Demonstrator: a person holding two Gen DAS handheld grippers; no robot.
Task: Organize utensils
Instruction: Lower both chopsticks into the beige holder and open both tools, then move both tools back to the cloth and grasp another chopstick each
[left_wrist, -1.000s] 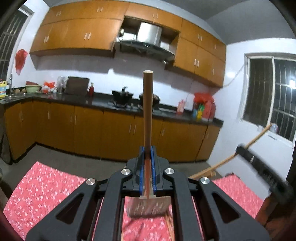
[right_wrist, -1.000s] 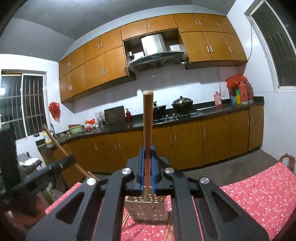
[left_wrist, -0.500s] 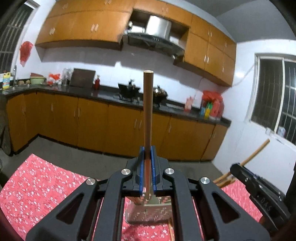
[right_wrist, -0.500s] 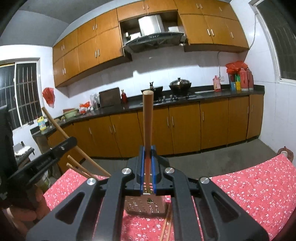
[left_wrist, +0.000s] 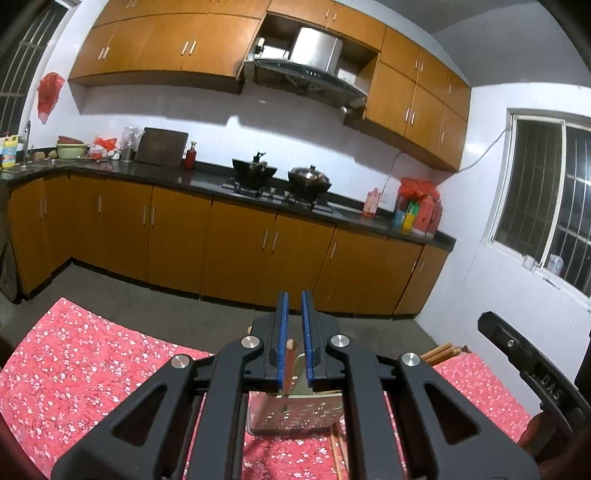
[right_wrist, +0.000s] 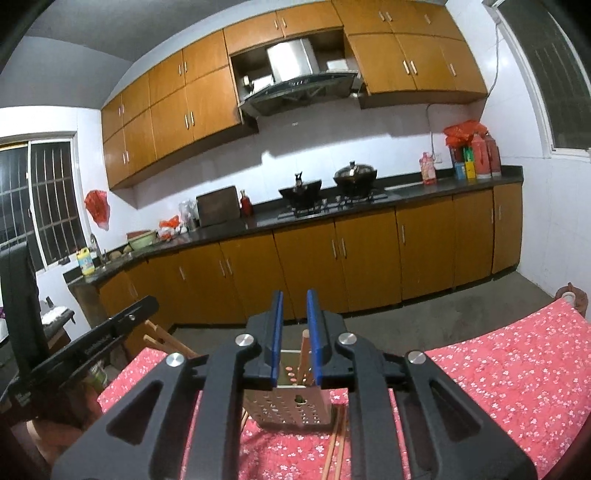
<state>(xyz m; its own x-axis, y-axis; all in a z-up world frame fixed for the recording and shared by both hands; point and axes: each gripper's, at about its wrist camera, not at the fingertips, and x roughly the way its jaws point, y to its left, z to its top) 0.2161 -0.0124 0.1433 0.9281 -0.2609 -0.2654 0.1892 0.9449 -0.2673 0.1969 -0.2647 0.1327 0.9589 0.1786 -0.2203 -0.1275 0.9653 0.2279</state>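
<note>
Both tools have let go since the frames a second back: each then pinched an upright wooden handle, and now the left gripper (left_wrist: 295, 341) and right gripper (right_wrist: 295, 338) stand with jaws parted a narrow gap, gripping nothing. Just below the left jaws, one wooden handle (left_wrist: 291, 349) sits dropped into the perforated metal holder (left_wrist: 293, 417); the right view shows a handle (right_wrist: 306, 352) standing in the same holder (right_wrist: 291, 410), loose between the pads. Loose chopsticks (right_wrist: 338, 439) lie on the red floral cloth (right_wrist: 498, 373), touching the holder's base, right of it.

Step, as judged: release just done. Next: back out straight, clear of the handles, then fetch the chopsticks.

Hidden: holder interior and utensil heads; the chopsticks are cut off by the gripper bodies, so their count is unclear.
</note>
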